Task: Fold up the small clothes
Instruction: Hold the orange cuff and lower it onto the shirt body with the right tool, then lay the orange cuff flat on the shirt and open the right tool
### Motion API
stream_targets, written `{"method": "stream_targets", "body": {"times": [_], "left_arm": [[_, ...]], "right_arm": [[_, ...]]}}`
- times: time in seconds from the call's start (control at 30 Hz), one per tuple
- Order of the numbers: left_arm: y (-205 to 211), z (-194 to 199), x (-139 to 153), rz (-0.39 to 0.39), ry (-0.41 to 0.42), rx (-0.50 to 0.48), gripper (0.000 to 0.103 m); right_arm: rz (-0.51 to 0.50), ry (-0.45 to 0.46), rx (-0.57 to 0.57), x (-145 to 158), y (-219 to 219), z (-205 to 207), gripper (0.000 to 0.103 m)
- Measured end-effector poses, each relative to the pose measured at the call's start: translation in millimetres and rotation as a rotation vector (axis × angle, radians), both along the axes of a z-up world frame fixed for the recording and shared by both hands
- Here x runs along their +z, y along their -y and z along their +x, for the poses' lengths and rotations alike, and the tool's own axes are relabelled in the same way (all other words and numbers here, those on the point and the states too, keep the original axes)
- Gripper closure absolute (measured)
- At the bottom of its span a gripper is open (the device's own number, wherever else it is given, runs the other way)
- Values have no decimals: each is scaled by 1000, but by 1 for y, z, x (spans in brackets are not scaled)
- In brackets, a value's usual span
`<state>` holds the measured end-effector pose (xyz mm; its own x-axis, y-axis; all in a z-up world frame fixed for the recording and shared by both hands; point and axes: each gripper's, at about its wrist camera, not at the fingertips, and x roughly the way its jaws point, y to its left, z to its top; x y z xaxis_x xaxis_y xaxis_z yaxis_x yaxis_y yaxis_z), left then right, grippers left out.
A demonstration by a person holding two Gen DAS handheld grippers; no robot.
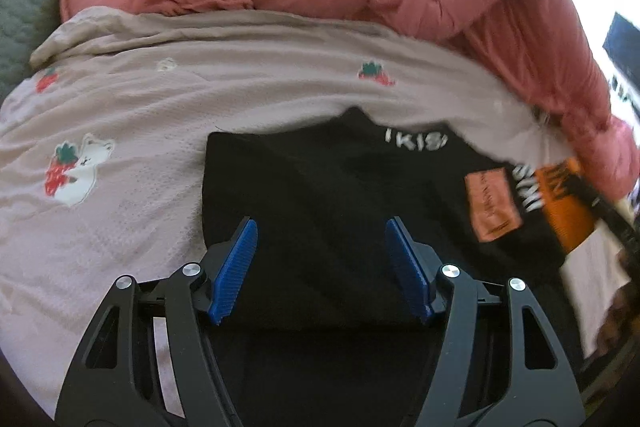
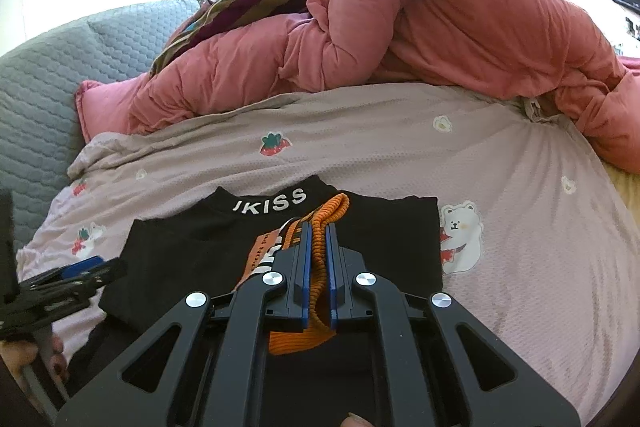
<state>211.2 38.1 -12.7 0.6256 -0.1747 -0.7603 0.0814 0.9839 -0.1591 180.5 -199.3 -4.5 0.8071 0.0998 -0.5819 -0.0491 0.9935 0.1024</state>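
The step in hand looks like folding a sleeve inward. The right gripper [image 2: 316,267] has its blue fingers clamped together on the orange ribbed cuff [image 2: 330,217] of the black top [image 2: 192,259], in the lower centre of the right wrist view, and holds the cuff over the chest. The top lies flat on the pale pink bedsheet [image 2: 520,195] (soft, dotted weave, with strawberry and bear prints). The left gripper [image 1: 322,267] hovers with its fingers wide apart over the plain black knit, low in its frame, and grips nothing. I judge that next the cuff must be laid down smooth and then let go. A puffy pink quilt [image 2: 440,19] fills the upper part
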Motion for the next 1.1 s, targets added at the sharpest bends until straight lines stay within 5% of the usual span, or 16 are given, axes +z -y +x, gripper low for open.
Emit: {"method": "stream_targets", "body": {"times": [0.47,0.63,0.8,1.1], "left_arm": [[0,2,-26,10,-59,-60,44],[-3,-2,-24,-1,-48,-45,44],[0,-7,-12,10,-2,-47,44],[2,-8,-17,19,-36,-56,44]], "right_arm": [[-63,-39,-88,-14,11,8,96],[-57,-74,-135,-18,22,7,68],[-70,-98,-102,-24,15,4,68],[-108,-149,36,-34,-21,1,63]]}}
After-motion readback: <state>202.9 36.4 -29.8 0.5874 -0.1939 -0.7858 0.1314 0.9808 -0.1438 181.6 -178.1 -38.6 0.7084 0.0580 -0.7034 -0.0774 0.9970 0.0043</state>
